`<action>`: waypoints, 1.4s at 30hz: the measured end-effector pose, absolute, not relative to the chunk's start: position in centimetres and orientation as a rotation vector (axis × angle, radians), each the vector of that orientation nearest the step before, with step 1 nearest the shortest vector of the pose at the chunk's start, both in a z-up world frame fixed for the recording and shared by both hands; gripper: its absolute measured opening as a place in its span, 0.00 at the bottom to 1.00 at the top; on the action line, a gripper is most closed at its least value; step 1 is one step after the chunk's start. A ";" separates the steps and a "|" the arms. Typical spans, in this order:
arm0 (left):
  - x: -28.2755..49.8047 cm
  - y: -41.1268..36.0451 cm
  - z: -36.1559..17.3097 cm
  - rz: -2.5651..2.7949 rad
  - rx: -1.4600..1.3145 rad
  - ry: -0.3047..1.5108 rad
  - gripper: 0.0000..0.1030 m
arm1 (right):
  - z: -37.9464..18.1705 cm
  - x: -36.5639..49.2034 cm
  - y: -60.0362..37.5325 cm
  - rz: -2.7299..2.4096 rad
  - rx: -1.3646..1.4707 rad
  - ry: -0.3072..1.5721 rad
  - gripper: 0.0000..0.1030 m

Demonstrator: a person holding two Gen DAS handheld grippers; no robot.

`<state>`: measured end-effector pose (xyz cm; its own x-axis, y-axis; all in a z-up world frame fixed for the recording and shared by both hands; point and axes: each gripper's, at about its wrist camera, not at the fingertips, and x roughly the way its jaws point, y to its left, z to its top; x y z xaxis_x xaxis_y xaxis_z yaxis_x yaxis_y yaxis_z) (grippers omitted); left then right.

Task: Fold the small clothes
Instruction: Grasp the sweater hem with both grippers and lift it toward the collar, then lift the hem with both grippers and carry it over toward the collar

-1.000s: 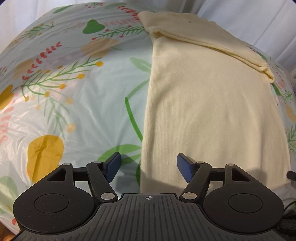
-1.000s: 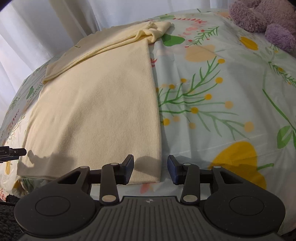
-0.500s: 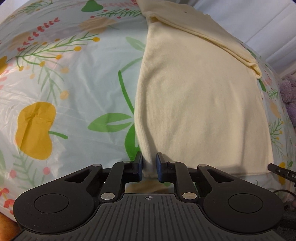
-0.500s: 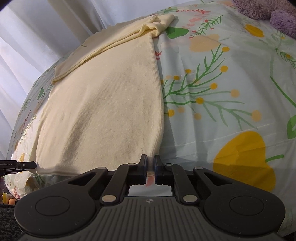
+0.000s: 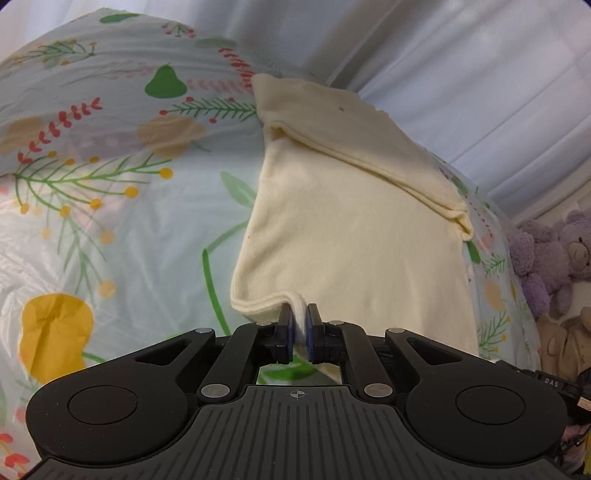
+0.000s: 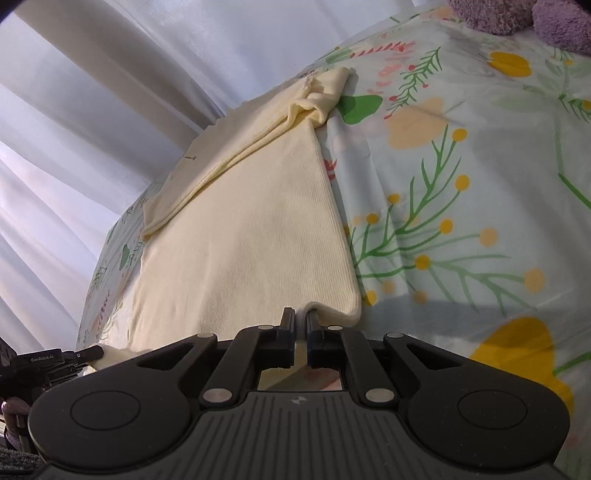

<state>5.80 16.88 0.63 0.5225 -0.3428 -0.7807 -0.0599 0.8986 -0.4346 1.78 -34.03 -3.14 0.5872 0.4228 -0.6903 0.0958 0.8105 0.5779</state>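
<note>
A pale yellow knit garment (image 5: 354, 236) lies lengthwise on the floral sheet, with its far end folded over into a band (image 5: 354, 136). My left gripper (image 5: 300, 325) is shut on the garment's near left hem corner and holds it raised off the sheet. In the right wrist view the same garment (image 6: 251, 236) runs away from me. My right gripper (image 6: 301, 328) is shut on its near right hem corner, also lifted a little. The left gripper's tip (image 6: 55, 360) shows at the far left of the right wrist view.
The floral sheet (image 5: 110, 206) covers the surface on both sides of the garment (image 6: 461, 221). White curtains (image 6: 110, 110) hang behind. Purple plush toys (image 5: 550, 258) sit at the right edge, and they also show in the right wrist view (image 6: 535, 18).
Both grippers went from open to shut on the near hem corners. They have now lifted the corners off the sheet, so the hem curls up at each side.
</note>
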 end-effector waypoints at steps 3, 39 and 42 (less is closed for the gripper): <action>7.8 17.1 1.6 -0.169 -0.432 0.954 0.08 | -2.1 3.7 -34.1 0.196 0.596 0.882 0.05; 19.3 14.9 -4.7 -0.246 -0.174 0.936 0.32 | -5.0 16.2 -27.6 0.177 0.001 0.828 0.22; 19.3 14.6 -4.9 -0.251 -0.150 0.941 0.18 | -4.9 16.2 -27.1 0.176 -0.046 0.820 0.09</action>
